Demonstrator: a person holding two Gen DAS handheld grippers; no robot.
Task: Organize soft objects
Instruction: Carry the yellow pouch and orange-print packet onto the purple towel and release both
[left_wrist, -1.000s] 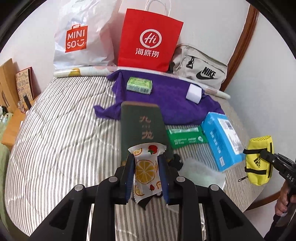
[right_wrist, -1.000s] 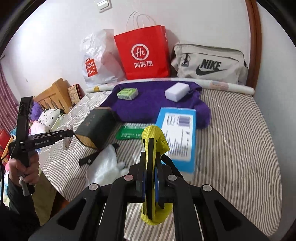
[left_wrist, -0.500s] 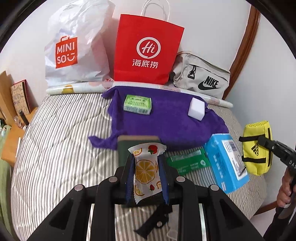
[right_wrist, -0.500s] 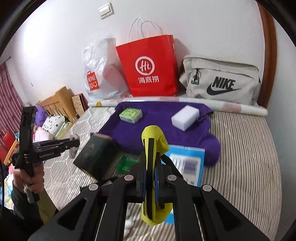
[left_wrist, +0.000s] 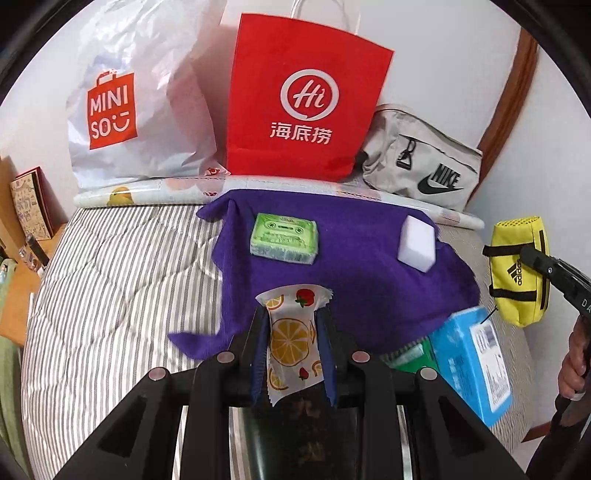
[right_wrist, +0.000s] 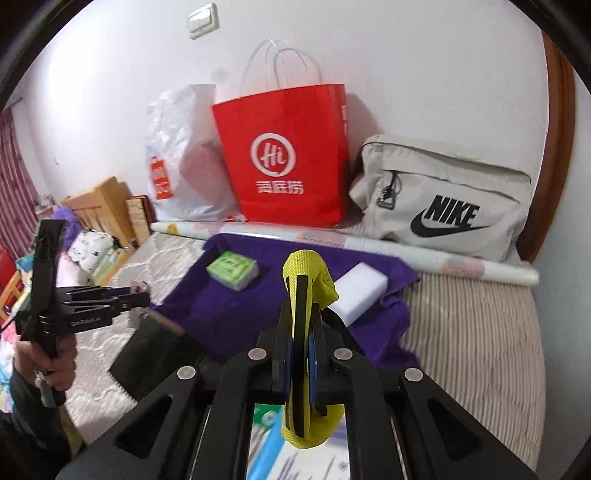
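My left gripper (left_wrist: 292, 328) is shut on a small fruit-print packet (left_wrist: 291, 332) with orange slices and strawberries, held over the near edge of the purple towel (left_wrist: 351, 273). My right gripper (right_wrist: 302, 325) is shut on a yellow Adidas pouch (right_wrist: 306, 273), also seen as the yellow pouch (left_wrist: 517, 266) at the right of the left wrist view. On the towel lie a green cassette-print sponge (left_wrist: 284, 238) and a white foam block (left_wrist: 416, 243). The left gripper (right_wrist: 144, 295) shows at the left of the right wrist view, in a person's hand (right_wrist: 51, 365).
A red paper bag (left_wrist: 303, 103), a white Miniso bag (left_wrist: 129, 99) and a grey Nike bag (left_wrist: 421, 166) stand along the wall behind the striped bed (left_wrist: 110, 295). A blue box (left_wrist: 476, 358), a green pack (left_wrist: 410, 356) and a dark green box (right_wrist: 155, 350) lie near the front.
Both grippers have moved forward toward the purple towel, each still holding its item. The dark green box has slipped below the left gripper, and the bags at the wall look larger.
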